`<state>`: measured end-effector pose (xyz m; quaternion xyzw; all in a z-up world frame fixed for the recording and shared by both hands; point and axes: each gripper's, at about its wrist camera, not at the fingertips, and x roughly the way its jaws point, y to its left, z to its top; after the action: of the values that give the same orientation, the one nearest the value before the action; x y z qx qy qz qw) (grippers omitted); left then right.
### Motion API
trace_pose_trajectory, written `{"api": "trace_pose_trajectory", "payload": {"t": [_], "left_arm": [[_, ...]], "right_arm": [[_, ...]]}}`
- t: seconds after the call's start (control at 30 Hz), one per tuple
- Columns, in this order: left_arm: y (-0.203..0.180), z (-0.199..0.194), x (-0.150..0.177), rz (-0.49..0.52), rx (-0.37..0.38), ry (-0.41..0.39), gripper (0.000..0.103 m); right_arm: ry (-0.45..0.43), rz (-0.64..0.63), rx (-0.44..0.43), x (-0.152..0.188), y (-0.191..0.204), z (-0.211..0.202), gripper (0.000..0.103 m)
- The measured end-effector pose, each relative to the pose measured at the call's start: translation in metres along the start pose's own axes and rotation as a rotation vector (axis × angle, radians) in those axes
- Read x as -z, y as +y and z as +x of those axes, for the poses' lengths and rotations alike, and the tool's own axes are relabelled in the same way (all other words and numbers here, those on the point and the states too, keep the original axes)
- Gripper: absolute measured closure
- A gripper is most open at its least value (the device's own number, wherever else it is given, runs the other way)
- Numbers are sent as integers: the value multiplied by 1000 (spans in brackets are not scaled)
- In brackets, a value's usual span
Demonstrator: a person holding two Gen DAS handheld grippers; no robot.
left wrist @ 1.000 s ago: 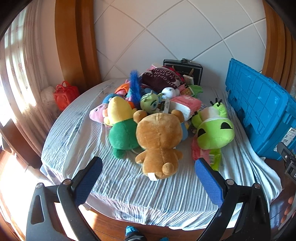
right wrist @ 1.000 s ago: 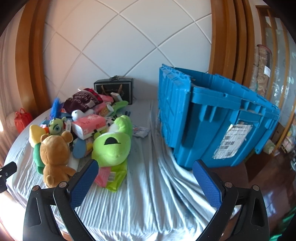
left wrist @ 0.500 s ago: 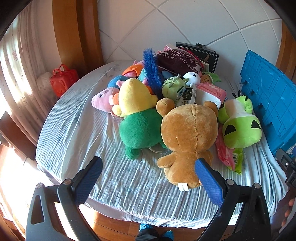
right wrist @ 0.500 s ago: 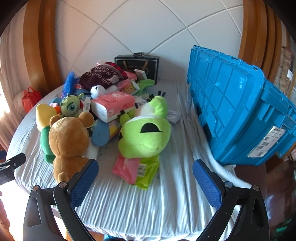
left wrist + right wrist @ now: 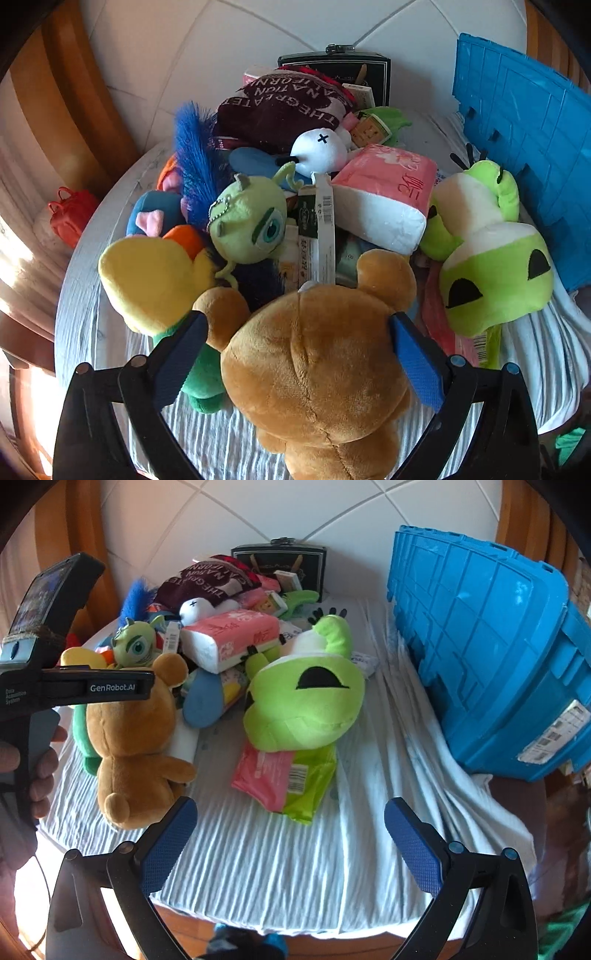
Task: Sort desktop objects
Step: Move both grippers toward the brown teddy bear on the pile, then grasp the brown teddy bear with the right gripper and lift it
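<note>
The left gripper (image 5: 297,350) is spread wide with the brown bear plush (image 5: 317,373) between its blue pads, one at each side of the bear's head; whether the pads touch the fur cannot be told from this view. The right wrist view shows what the left cannot: the left gripper (image 5: 110,688) seen from the side, reaching over the bear (image 5: 133,738) at head height, and the bear's whole body sitting on the white cloth (image 5: 295,867), back toward the near edge. The right gripper (image 5: 290,834) is also spread wide and holds nothing, hanging over bare cloth near the table's front rim.

Behind the bear the left view shows the pile closely: a yellow and green plush (image 5: 151,280) touching its left side, a one-eyed green plush (image 5: 251,221), a pink tissue pack (image 5: 384,195) and a lime green plush (image 5: 491,266) to the right. The right view adds a pink and green packet (image 5: 288,779) under the lime plush (image 5: 306,698), and the blue crate (image 5: 491,646) on the table's right side. Open cloth lies between the lime plush and the crate, and along the front edge.
</note>
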<state>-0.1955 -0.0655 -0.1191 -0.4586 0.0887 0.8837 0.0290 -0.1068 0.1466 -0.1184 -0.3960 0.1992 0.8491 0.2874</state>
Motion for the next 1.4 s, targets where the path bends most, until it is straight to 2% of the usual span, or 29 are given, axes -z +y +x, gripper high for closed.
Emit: {"api": "trace_pose_trajectory", "payload": {"t": [0.03,0.07,0.1,0.17,0.27,0.47,0.57,0.67,0.8,0.97,1.07,1.17,1.23,1.27,1.37,1.4], "left_arm": [[7,-6,9,-11,10,1,3],[13,-14,19,-18,8,-9,3],[20,-21,28,-27,-7,-27,3],[39,-38,44,-54,-48,-56,3],[69,-56,61,-92,-52,-61,3],[119,-62,97,-64,-84,-46,3],[150,-51,115,-19,-60,-19,3],[186,-53,123,16,25,-30,3],[224,-72,106,58,118,-115,3],[228,-69,90,145,220,-134,3],[214,-44,95,227,230,-86,3],[219,-29,107,253,164,-75,3],[229,-17,115,253,152,-35,3],[233,-11,119,249,153,-18,3],[239,0,133,250,163,10,3],[241,-1,136,248,180,12,3]], "right_arm": [[8,-6,-37,1,4,4,6],[19,-12,-87,1,10,9,17],[38,-13,-140,2,17,15,23],[77,-15,-203,4,32,29,25],[108,-29,-263,10,61,40,28],[136,-37,-354,24,124,40,28],[107,-22,-369,29,158,37,29],[101,3,-338,37,195,40,38],[53,0,-258,47,248,34,44],[50,-8,-186,61,287,28,44],[62,-30,-156,66,294,30,44],[72,-11,-153,69,295,30,43],[50,58,-183,69,288,23,25],[40,92,-193,70,285,17,8],[53,148,-166,69,281,21,7],[72,161,-142,69,281,26,9]]}}
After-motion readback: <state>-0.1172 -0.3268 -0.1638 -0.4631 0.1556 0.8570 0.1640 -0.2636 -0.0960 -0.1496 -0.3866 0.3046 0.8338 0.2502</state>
